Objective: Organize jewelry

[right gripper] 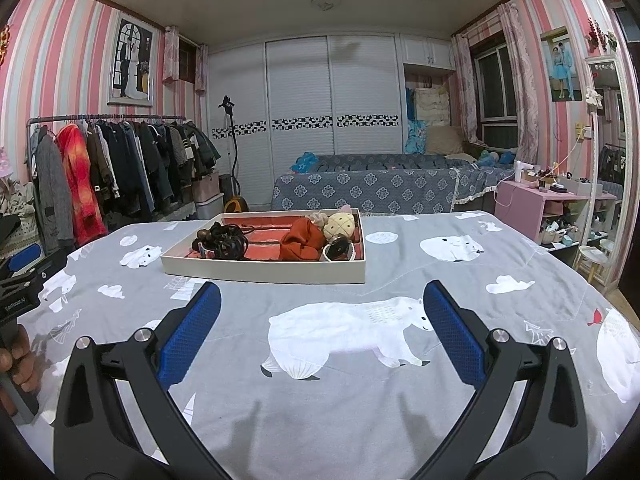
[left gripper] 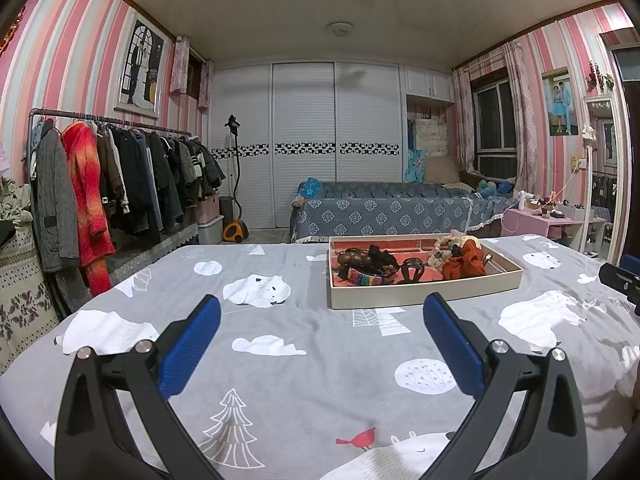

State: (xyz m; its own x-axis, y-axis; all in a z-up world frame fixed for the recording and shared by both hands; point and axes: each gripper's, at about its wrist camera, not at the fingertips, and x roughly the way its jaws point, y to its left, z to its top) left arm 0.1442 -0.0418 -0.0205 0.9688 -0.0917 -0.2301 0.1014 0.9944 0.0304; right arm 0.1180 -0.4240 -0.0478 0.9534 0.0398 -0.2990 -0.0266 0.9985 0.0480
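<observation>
A shallow cream tray (left gripper: 424, 294) with a red lining sits on the bed, also in the right wrist view (right gripper: 264, 270). It holds a brown bead bracelet (left gripper: 351, 258), a rainbow band (left gripper: 362, 279), a black claw clip (left gripper: 413, 269), an orange scrunchie (left gripper: 464, 264) (right gripper: 300, 242) and a yellow plush piece (right gripper: 340, 225). My left gripper (left gripper: 322, 316) is open and empty, short of the tray's near wall. My right gripper (right gripper: 322, 304) is open and empty, in front of the tray and to its right.
The bed has a grey sheet (left gripper: 304, 380) with polar bears. A clothes rack (left gripper: 120, 176) stands left, a blue sofa (left gripper: 392, 208) behind, a pink side table (right gripper: 536, 200) right. The other gripper shows at each view's edge (left gripper: 622, 280) (right gripper: 20, 276).
</observation>
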